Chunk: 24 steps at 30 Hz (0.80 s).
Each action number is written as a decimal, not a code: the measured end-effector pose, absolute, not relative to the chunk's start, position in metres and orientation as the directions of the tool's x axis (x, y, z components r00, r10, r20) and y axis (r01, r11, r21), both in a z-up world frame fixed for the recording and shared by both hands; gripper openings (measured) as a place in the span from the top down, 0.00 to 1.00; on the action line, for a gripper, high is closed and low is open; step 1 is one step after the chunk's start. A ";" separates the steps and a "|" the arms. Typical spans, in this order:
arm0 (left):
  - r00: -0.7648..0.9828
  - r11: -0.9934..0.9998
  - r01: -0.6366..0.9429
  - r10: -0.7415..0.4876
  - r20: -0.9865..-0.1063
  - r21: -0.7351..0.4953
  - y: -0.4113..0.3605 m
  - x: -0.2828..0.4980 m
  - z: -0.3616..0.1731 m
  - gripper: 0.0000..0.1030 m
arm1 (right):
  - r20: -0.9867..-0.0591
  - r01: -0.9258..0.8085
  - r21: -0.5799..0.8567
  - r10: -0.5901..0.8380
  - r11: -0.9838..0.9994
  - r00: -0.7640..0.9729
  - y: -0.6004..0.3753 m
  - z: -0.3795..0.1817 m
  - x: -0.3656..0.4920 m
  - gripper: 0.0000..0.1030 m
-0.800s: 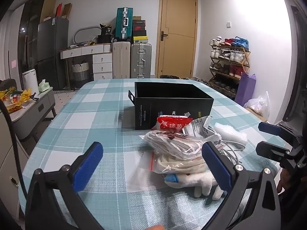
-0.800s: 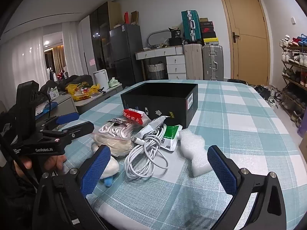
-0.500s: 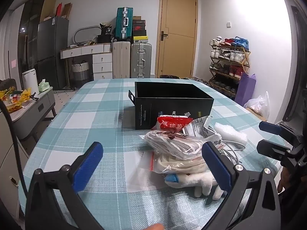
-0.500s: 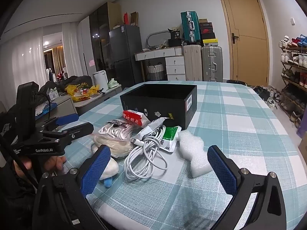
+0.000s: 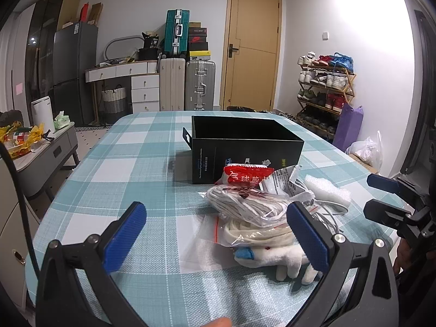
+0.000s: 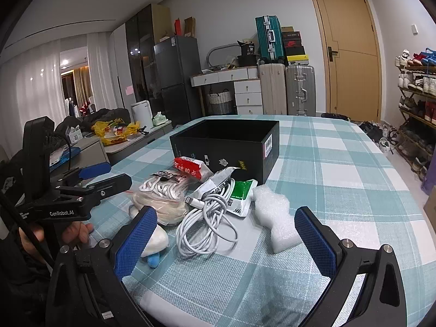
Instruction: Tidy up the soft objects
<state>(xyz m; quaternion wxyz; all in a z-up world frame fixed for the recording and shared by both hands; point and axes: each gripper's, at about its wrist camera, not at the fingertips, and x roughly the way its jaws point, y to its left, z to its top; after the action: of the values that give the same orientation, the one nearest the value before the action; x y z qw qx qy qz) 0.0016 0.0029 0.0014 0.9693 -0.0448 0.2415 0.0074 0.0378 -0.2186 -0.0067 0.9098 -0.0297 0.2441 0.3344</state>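
Observation:
An open black box (image 5: pixel 245 147) (image 6: pixel 226 144) stands mid-table. In front of it lies a pile: a red-and-white packet (image 5: pixel 246 173) (image 6: pixel 190 167), bagged white rope (image 5: pixel 245 204) (image 6: pixel 163 185), a coiled white cable (image 6: pixel 207 223), a green-and-white packet (image 6: pixel 241 196), a white foam piece (image 6: pixel 275 215) (image 5: pixel 327 189) and a white plush toy (image 5: pixel 275 256) (image 6: pixel 155 241). My left gripper (image 5: pixel 218 234) is open and empty, low before the pile. My right gripper (image 6: pixel 223 237) is open and empty, near the cable and foam.
The table has a teal-and-white checked cloth (image 5: pixel 130 163). Suitcases (image 5: pixel 188 84), drawers and a door stand behind. A shoe rack (image 5: pixel 324 90) is at the right, a low grey cabinet (image 5: pixel 41 152) at the left.

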 end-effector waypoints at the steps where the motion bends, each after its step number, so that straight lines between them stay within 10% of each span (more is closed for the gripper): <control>1: 0.884 0.996 -0.036 -0.007 -0.468 -0.081 0.003 0.002 0.002 0.00 | -0.463 -0.623 0.109 0.594 0.775 0.658 -0.219 -0.007 0.038 0.00; 24: 0.884 0.996 -0.038 -0.001 -0.468 -0.075 0.003 0.000 0.002 0.00 | -0.467 -0.595 0.116 0.572 0.795 0.674 -0.226 -0.006 0.046 0.00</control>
<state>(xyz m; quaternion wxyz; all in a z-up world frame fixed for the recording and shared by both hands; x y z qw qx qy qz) 0.0000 0.0025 0.0018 0.9697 -0.0410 0.2408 0.0095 0.0463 -0.2259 -0.0061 0.9146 -0.0227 0.2473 0.3191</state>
